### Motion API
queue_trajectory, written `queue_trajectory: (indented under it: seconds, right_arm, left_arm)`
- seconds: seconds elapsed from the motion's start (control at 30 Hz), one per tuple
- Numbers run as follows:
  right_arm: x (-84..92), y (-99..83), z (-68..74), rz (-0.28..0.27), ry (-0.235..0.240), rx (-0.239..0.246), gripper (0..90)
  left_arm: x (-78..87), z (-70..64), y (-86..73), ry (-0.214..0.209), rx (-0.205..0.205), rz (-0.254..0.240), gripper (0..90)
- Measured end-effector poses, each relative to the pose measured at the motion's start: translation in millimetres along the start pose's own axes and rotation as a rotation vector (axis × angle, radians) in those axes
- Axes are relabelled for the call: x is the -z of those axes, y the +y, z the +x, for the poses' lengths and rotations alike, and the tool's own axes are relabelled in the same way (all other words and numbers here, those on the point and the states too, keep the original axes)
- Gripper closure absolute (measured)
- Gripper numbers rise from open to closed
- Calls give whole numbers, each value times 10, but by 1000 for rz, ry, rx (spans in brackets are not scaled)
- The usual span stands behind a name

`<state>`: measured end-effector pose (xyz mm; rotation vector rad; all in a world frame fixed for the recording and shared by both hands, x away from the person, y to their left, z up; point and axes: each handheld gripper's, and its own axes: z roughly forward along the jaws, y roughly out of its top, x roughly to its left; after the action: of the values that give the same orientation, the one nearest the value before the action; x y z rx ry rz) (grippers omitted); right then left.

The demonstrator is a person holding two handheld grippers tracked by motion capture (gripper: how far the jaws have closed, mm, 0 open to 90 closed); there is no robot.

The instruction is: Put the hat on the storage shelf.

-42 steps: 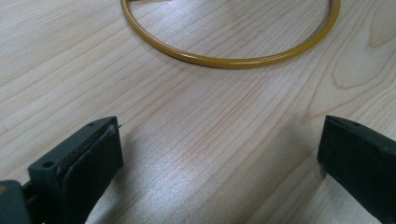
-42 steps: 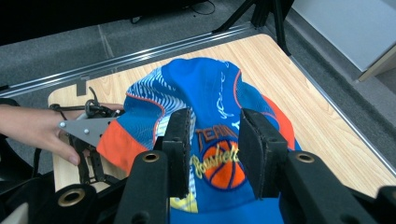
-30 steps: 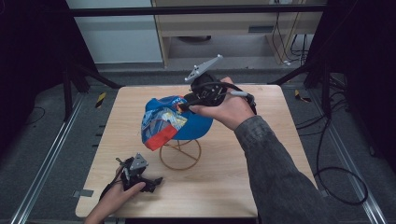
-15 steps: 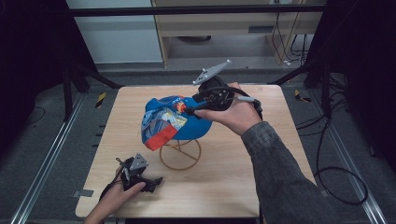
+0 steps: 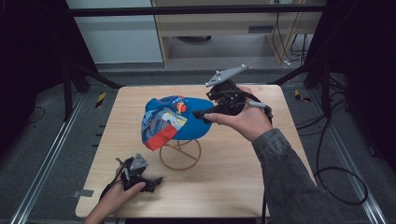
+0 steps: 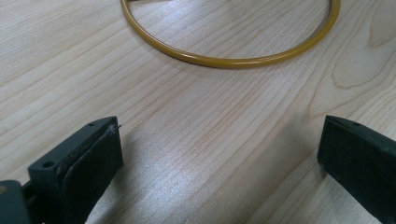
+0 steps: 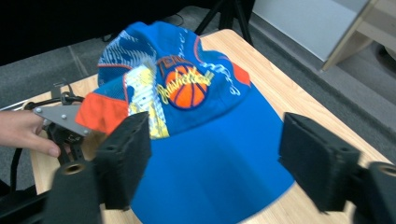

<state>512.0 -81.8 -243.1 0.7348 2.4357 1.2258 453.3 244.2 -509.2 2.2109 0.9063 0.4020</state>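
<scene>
High view: a light wooden table (image 5: 243, 186) is seen from above, with a blue cap (image 5: 175, 119) seated on a yellow wire stand (image 5: 180, 154) near the table's middle; the cap's multicoloured brim, edged in orange, points toward the table's left front; the stand's ring base rests flat on the wood. The right gripper (image 5: 201, 113) is held by the right hand (image 5: 245, 119) above the table, just beside the cap's right side, with a grey three-cornered plate (image 5: 226, 75) on top and a cable trailing behind; in the right gripper view its jaws are seen spread wide apart, holding nothing, with the cap's crown (image 7: 201, 116) and its basketball emblem (image 7: 187, 86) between and beyond them; whether either pad touches the fabric cannot be told. The left gripper (image 5: 158, 180) is held by the left hand (image 5: 116, 200) low at the table's left front corner, near the stand's base but apart from it; in the left gripper view its jaws are seen wide open and empty, close over the bare wood, with the arc of the stand's ring (image 6: 224, 59) lying ahead of them.
</scene>
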Motion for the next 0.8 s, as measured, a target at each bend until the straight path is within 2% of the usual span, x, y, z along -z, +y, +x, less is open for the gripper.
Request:
queue_trajectory:
  seconds: [0.3,0.5,0.53,0.67,0.8]
  right_arm:
    - [125,-140,-87,-24,-56,-20,64]
    - [264,-261,-198,-61,-88,-45,62]
    - [300,-305,-231,-72,-106,-55,67]
    - [353,-380,-275,-81,-113,-63,71]
    - [431,-512,-304,-73,-156,-62,101]
  left_arm:
    - [-2,0,0,0,1,-3,0]
    - [-2,1,0,2,-1,-3,0]
    - [-2,0,-1,2,-1,-3,0]
    - [-2,0,-1,3,0,-4,0]
    - [-2,-2,-3,4,1,-4,0]
